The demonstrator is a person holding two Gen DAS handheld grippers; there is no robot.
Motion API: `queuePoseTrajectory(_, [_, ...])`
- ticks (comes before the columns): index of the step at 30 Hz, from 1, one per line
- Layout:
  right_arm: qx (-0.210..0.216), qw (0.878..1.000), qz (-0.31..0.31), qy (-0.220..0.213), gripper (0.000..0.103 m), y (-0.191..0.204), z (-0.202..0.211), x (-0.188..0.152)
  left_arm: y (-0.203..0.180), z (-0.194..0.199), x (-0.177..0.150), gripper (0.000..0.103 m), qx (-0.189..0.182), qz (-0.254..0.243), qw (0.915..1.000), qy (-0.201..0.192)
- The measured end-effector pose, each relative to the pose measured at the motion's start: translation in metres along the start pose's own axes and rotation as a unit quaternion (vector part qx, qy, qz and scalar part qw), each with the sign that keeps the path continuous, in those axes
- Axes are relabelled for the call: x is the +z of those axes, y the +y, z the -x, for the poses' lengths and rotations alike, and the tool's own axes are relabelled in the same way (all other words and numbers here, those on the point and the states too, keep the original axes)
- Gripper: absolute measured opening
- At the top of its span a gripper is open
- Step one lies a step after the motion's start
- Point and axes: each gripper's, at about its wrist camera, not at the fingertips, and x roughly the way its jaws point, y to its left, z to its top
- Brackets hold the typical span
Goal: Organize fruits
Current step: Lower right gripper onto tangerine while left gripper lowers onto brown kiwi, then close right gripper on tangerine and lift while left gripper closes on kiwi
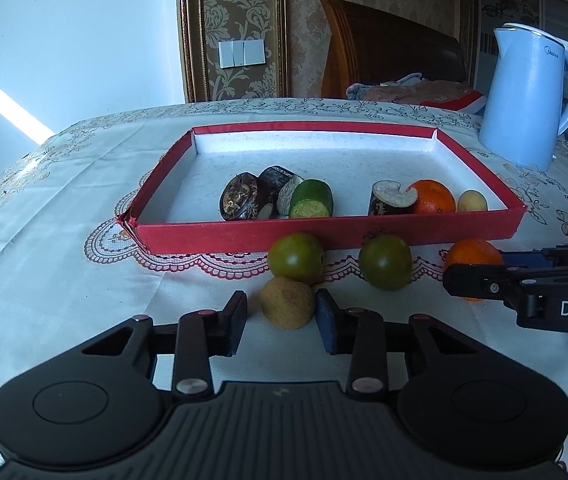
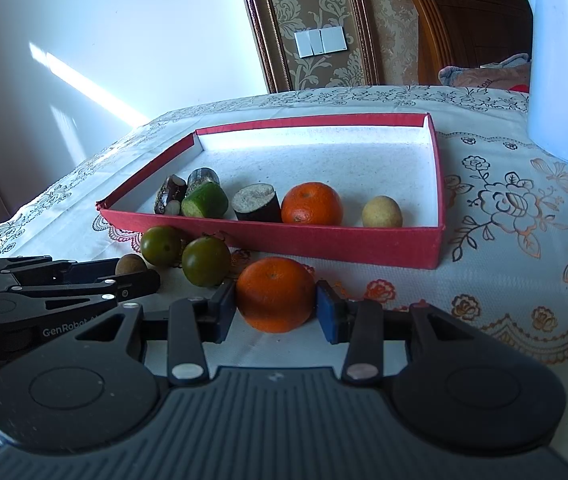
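Note:
A red tray (image 1: 323, 236) (image 2: 323, 246) on the table holds dark fruit pieces, a cucumber chunk (image 1: 311, 199), an orange (image 1: 432, 197) and a small yellow fruit (image 1: 471, 201). In front of it lie two green tomatoes (image 1: 295, 258) (image 1: 385, 262), a tan round fruit (image 1: 287, 307) and an orange (image 2: 276, 294). My left gripper (image 1: 282, 320) is open around the tan fruit, a gap showing on the left side. My right gripper (image 2: 274, 312) has its pads on both sides of the front orange, which rests on the cloth.
A pale blue kettle (image 1: 527, 96) stands at the back right of the table. A patterned tablecloth (image 1: 64, 280) covers the table. A wooden headboard and bedding lie behind.

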Motion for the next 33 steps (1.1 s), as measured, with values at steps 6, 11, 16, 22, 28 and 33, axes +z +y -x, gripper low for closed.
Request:
queuePoseTrajectory(6, [0.0, 1.0, 0.0, 0.0, 0.04, 0.0, 0.0, 0.0, -0.005, 0.001, -0.001, 0.029, 0.019, -0.003, 0.9998, -0.003])
queuePoseTrajectory(11, [0.0, 1.0, 0.0, 0.0, 0.04, 0.0, 0.0, 0.0, -0.007, 0.001, -0.001, 0.028, 0.036, 0.001, 0.9993, -0.005])
queuePoseTrajectory(16, [-0.001, 1.0, 0.001, 0.0, 0.04, 0.0, 0.0, 0.0, -0.002, 0.002, -0.001, 0.028, 0.047, 0.014, 0.9988, -0.009])
queuePoseTrajectory(22, [-0.001, 1.0, 0.001, 0.0, 0.04, 0.0, 0.0, 0.0, -0.001, 0.006, -0.002, 0.028, 0.053, 0.018, 0.9982, -0.019])
queuePoseTrajectory(28, [-0.001, 1.0, 0.002, 0.0, 0.04, 0.0, -0.001, 0.0, 0.001, 0.009, -0.003, 0.028, 0.056, 0.025, 0.9977, -0.027])
queuePoseTrajectory(33, [-0.002, 1.0, 0.002, 0.0, 0.04, 0.0, -0.001, 0.0, 0.001, 0.014, -0.003, 0.028, 0.061, 0.031, 0.9969, -0.04])
